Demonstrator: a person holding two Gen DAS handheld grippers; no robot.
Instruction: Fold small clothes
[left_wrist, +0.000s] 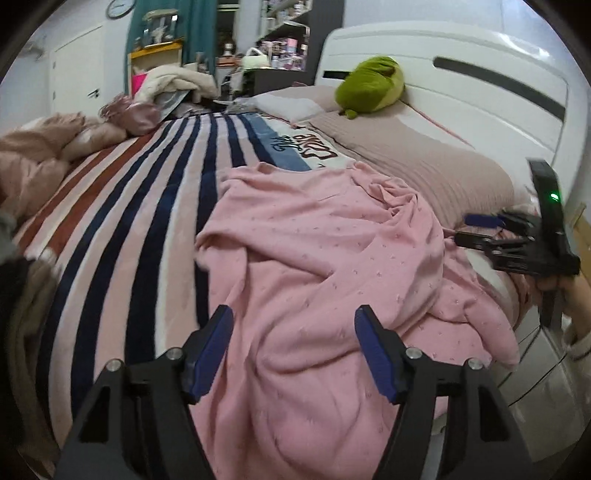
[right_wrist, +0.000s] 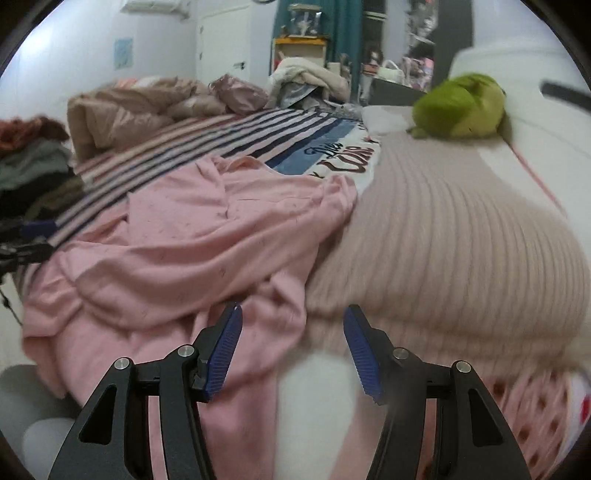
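A pink knit garment (left_wrist: 317, 266) lies crumpled on the striped bed cover (left_wrist: 140, 206), hanging over the near edge. It also shows in the right wrist view (right_wrist: 184, 236). My left gripper (left_wrist: 293, 347) is open and empty just above the garment's near part. My right gripper (right_wrist: 291, 343) is open and empty at the garment's right edge, beside the ribbed beige blanket (right_wrist: 443, 236). The right gripper also shows in the left wrist view (left_wrist: 476, 229), at the garment's right side.
A green plush toy (left_wrist: 369, 86) lies at the white headboard (left_wrist: 480, 92). A beige duvet (left_wrist: 40, 147) is bunched at the far left. A pile of dark clothes (right_wrist: 33, 173) sits at the left. Cluttered shelves stand behind the bed.
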